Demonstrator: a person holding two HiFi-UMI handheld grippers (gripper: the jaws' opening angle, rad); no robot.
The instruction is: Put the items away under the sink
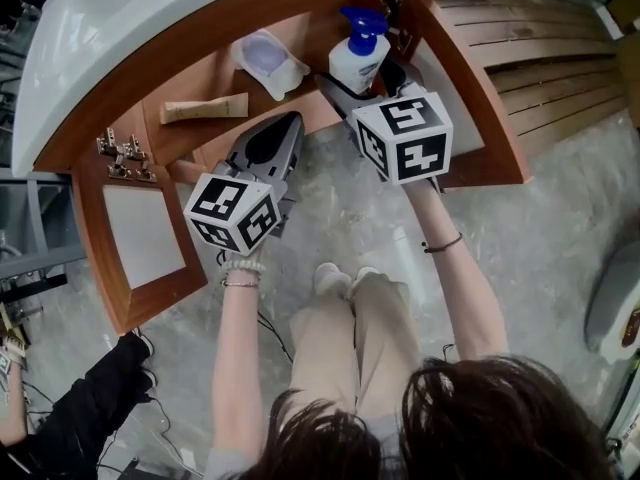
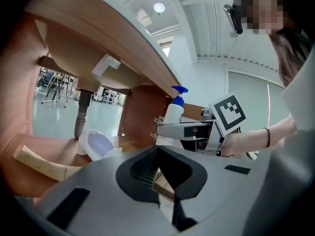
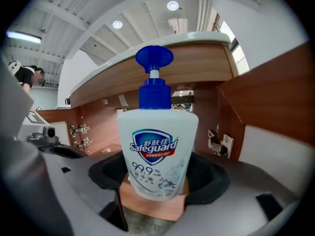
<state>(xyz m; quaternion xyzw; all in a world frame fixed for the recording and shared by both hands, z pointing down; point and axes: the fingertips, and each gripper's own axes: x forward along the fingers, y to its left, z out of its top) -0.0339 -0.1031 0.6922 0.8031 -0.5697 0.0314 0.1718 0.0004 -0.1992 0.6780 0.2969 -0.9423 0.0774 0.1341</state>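
A white soap bottle (image 1: 357, 63) (image 3: 156, 146) with a blue pump stands upright between the jaws of my right gripper (image 1: 366, 81) (image 3: 156, 183), which is shut on its lower body at the front right of the open cabinet under the sink. My left gripper (image 1: 291, 121) (image 2: 158, 150) points into the cabinet's middle, shut with nothing in it. A beige tube (image 1: 204, 109) (image 2: 42, 163) lies on the cabinet floor (image 1: 190, 140) at the left. Beside it sits a translucent white pouch (image 1: 268, 60) (image 2: 97, 144), behind the left gripper's tip.
The cabinet's left door (image 1: 140, 233) and right door (image 1: 470, 98) stand swung open, with metal hinges (image 1: 122, 153) on the left side. The white basin (image 1: 120, 18) overhangs the cabinet. A grey drain pipe (image 2: 81, 117) comes down inside. Another person's dark sleeve (image 1: 80, 418) is at the lower left.
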